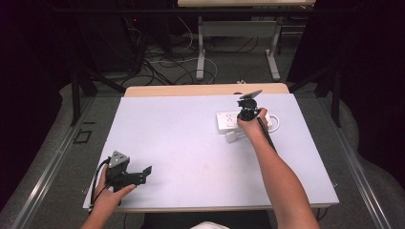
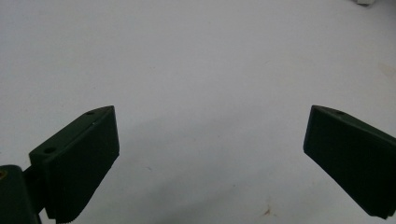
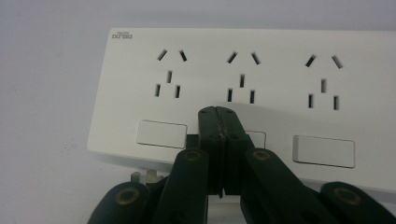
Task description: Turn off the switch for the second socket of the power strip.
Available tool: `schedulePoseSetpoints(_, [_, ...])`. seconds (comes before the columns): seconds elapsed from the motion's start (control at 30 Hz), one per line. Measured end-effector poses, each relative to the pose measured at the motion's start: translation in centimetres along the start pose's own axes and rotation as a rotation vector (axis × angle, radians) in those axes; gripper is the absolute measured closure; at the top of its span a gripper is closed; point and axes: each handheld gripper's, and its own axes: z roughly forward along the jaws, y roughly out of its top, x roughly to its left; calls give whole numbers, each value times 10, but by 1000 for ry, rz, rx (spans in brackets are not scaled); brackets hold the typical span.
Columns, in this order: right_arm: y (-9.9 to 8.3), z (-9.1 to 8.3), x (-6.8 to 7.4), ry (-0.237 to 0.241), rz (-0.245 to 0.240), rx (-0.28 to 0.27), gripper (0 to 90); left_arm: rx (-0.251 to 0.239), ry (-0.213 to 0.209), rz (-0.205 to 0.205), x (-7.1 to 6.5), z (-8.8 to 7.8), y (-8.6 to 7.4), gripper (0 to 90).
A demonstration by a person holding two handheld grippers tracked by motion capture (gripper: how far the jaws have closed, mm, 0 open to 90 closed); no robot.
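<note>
A white power strip [image 1: 225,120] with three sockets and three rocker switches lies at the far right of the white table [image 1: 191,143]. My right gripper [image 1: 246,114] points down at it. In the right gripper view the strip [image 3: 261,65] lies across the frame. There my right gripper [image 3: 218,112] is shut with nothing between its jaws. Its tips sit over the middle switch [image 3: 258,138] and hide most of it; whether they touch it I cannot tell. My left gripper [image 1: 144,172] rests low at the front left, open. Bare table shows between its jaws [image 2: 210,116].
A small white plug [image 1: 232,137] lies just in front of the strip, and its prongs [image 3: 144,176] show beside my right jaws. A white cable [image 1: 276,122] leaves the strip's right end. Beyond the table's wooden far edge [image 1: 205,89] stand desk legs and floor cables.
</note>
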Motion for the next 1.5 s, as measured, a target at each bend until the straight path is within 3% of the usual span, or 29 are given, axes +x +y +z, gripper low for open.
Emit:
schedulePoseSetpoints(0.47, [0,0,0,0,0,-3,900,12,-7,0,0,0,0,36])
schedulePoseSetpoints(0.57, [-2,2,-1,20,0,-17,900,13,-8,2,0,0,0,36])
schedulePoseSetpoints(1.03, [-3,3,0,9,-3,-18,900,13,-9,0,0,0,0,36])
schedulePoseSetpoints(1.17, [-3,3,0,31,-2,-29,886,13,-8,1,0,0,0,36])
schedulePoseSetpoints(1.5, [-3,3,3,29,-18,-33,833,12,-8,1,0,0,0,36])
